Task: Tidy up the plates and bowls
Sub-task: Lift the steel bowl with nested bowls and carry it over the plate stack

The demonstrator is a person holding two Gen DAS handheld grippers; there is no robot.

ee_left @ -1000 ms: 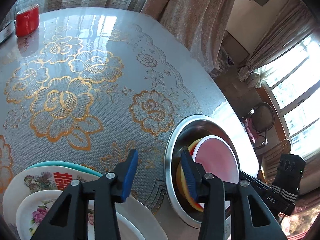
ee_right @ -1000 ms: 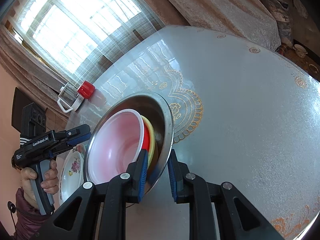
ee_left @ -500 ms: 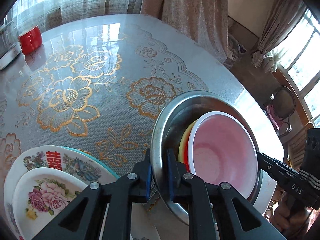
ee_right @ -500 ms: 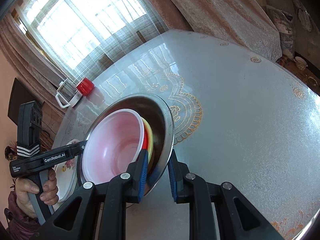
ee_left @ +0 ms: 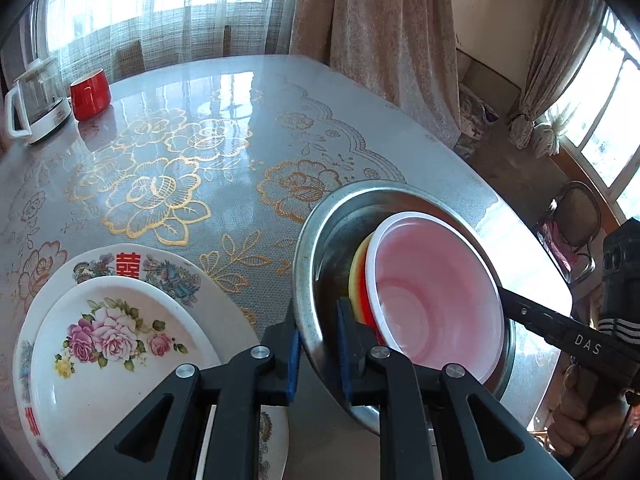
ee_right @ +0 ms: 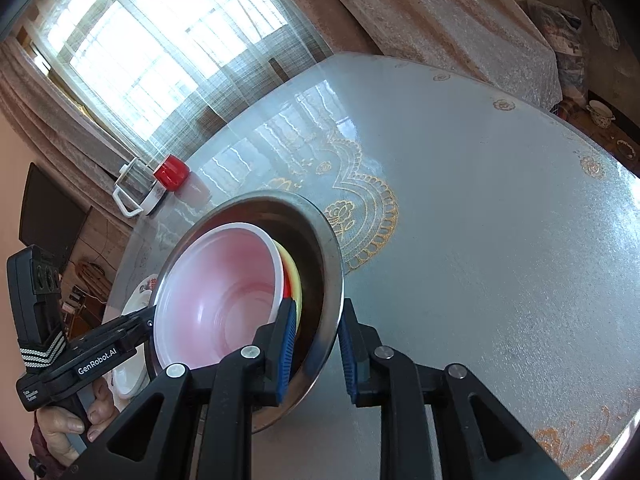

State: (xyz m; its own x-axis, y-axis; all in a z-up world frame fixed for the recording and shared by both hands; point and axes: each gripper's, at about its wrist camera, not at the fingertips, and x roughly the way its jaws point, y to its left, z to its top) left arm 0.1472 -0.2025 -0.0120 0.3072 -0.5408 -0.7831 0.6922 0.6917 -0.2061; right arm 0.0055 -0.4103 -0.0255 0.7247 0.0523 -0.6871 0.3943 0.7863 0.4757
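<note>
Both the left gripper (ee_left: 316, 354) and right gripper (ee_right: 314, 350) are pinching opposite rims of the tilted steel basin (ee_left: 320, 248) holding nested plastic bowls (ee_left: 436, 304); the right jaws are easing open, so level it onto the surface (ee_left: 240, 128) slowly.

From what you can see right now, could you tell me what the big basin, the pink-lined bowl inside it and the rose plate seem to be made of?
Big basin: apparently stainless steel; grey, glossy, thin rolled rim with reflections.
Pink-lined bowl: probably plastic or melamine; smooth, matte, white rim, light glows through it.
Rose plate: likely glazed ceramic, possibly melamine; glossy white, printed flowers.
</note>
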